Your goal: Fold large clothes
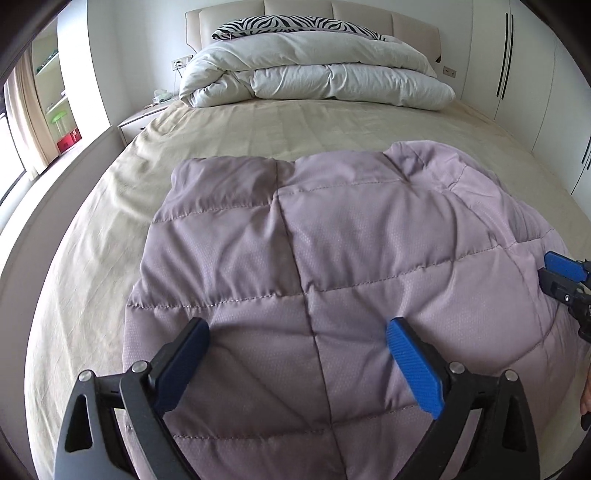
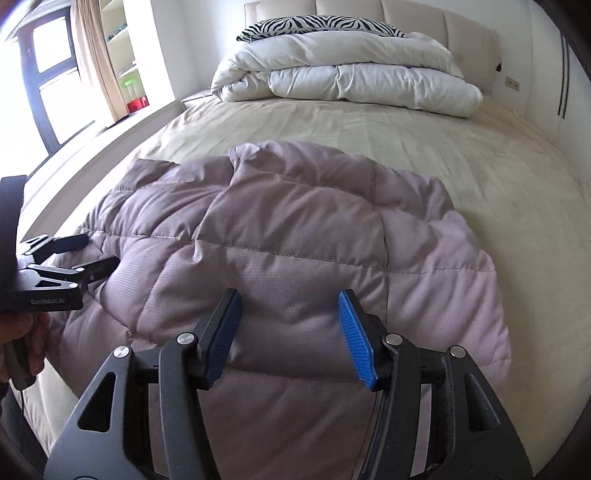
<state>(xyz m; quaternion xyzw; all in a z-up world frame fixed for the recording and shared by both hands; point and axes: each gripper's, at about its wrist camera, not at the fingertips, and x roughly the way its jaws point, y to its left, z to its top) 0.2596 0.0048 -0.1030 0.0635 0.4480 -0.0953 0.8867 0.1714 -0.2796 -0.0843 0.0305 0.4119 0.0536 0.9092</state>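
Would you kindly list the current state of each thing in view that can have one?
Quilted garment: lying puffy and rumpled on the bed, gripped by neither gripper.
Left gripper: open, above the garment.
Right gripper: open, above the garment.
White duvet: bundled at the headboard end.
Zebra pillow: behind the duvet.

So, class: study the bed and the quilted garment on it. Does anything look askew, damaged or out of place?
Nothing is damaged or spilled. The mauve quilted garment lies rumpled, its far edge bunched and uneven on the beige bedsheet. The white duvet is heaped at the headboard.
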